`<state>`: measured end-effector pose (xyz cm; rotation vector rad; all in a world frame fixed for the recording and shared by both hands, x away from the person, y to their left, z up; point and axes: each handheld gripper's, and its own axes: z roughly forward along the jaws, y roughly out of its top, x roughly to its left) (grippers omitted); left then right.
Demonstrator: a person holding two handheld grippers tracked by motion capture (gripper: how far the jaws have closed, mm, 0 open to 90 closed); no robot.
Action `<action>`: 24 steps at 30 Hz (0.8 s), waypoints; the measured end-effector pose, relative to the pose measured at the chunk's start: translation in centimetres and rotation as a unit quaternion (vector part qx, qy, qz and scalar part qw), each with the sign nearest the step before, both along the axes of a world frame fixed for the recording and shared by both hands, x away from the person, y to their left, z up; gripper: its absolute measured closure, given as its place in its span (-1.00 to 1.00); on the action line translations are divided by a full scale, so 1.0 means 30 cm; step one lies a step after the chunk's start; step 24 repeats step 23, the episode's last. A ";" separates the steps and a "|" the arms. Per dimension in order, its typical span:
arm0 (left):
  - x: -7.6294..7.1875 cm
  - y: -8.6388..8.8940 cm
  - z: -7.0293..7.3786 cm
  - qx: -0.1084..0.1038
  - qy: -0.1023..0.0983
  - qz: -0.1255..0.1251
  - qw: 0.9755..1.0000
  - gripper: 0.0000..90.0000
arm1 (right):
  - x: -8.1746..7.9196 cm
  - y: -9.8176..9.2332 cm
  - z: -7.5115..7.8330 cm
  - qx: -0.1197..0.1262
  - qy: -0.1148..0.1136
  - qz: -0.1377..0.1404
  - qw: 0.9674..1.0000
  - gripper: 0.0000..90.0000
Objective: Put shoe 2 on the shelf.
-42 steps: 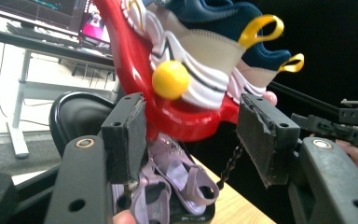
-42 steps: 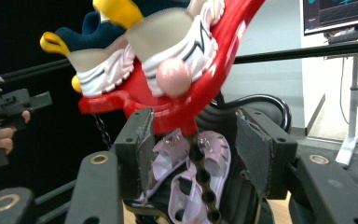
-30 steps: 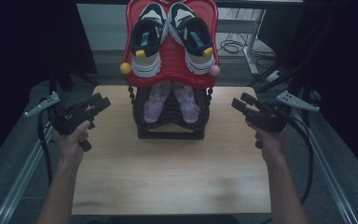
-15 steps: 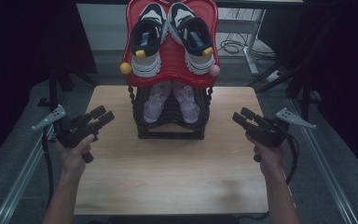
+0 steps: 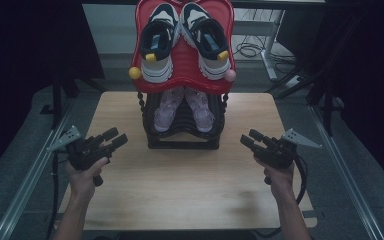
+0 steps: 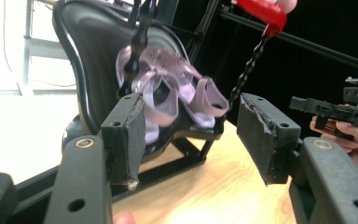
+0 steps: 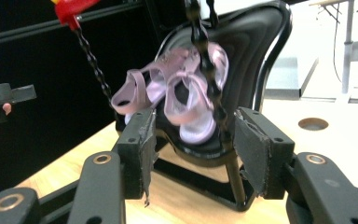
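Observation:
A two-tier shoe rack [image 5: 182,137] stands at the back middle of the wooden table [image 5: 190,185]. Its red top shelf [image 5: 182,65] carries a pair of white and black sneakers [image 5: 185,40]. The black lower shelf holds a pair of pink sandals [image 5: 182,107], also seen as pink sandals [image 6: 177,91] and pink sandals [image 7: 177,93]. My left gripper [image 5: 114,139] hovers left of the rack, open and empty, jaws pointing toward it. My right gripper [image 5: 248,139] hovers right of the rack, likewise open with nothing between its pads.
Twisted black posts [image 7: 205,60] join the two shelves. A round hole [image 7: 313,123] sits in the table beyond the rack. Metal frame rails [image 5: 27,180] run along both table sides. Bare tabletop lies in front of the rack.
Both grippers have come down and slightly nearer the table's front, each still open and aimed at the rack. The rack and shoes have not moved.

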<state>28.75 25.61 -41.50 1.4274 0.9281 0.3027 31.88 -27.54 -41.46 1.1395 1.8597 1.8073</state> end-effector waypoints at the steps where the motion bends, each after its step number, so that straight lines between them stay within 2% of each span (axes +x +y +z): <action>1: -0.002 -0.002 -0.012 0.003 0.003 0.000 1.000 -0.05 | 0.000 0.002 -0.012 -0.002 0.004 0.001 1.000 0.08; 7: -0.005 -0.023 -0.084 0.019 0.024 0.000 1.000 -0.06 | 0.000 0.016 -0.098 -0.013 0.022 0.007 1.000 0.07; 10: -0.005 -0.034 -0.105 0.032 0.030 0.002 0.999 -0.06 | 0.001 0.022 -0.131 -0.016 0.030 0.005 0.999 0.07; 16: -0.006 -0.039 -0.115 0.042 0.032 0.002 0.999 -0.06 | 0.001 0.023 -0.146 -0.017 0.029 0.004 0.999 0.07; 20: -0.009 -0.040 -0.112 0.035 0.030 0.005 0.999 -0.06 | 0.000 0.022 -0.144 -0.017 0.025 0.003 1.000 0.05; 24: -0.011 -0.049 -0.116 0.039 0.030 0.010 0.999 -0.06 | 0.002 0.020 -0.143 -0.018 0.023 0.006 1.000 0.03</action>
